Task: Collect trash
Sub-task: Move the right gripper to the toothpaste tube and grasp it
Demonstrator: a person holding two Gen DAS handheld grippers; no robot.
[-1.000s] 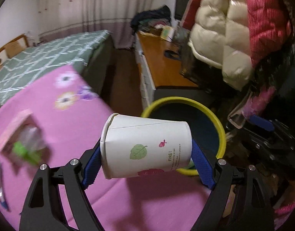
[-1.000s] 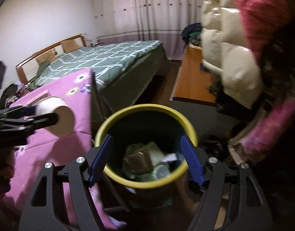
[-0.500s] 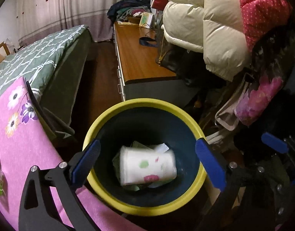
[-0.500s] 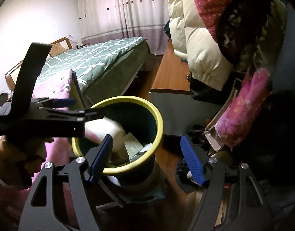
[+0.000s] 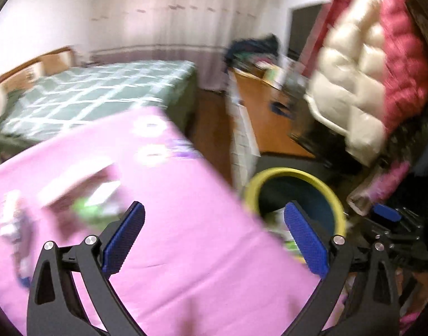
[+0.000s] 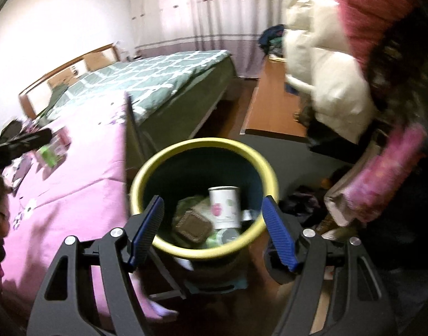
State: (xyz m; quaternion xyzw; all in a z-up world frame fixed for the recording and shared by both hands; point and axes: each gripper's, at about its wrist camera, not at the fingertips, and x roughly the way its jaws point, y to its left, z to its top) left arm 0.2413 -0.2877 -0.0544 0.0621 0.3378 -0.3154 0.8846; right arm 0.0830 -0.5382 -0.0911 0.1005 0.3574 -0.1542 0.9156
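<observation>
And the white paper cup with the leaf print (image 6: 224, 206) is in! A second ago it sat clamped in the left gripper (image 5: 214, 235); now it lies on the litter inside the yellow-rimmed dark waste bin (image 6: 265, 168). That gripper's jaws hang spread wide and empty, swung back over the pink flowered tablecloth (image 5: 186, 196). The right gripper (image 6: 212, 232) hovers over the bin, jaws parted, nothing between them. More blurred scraps (image 5: 93, 210) wait near the cloth's left edge, likely the next pickup.
</observation>
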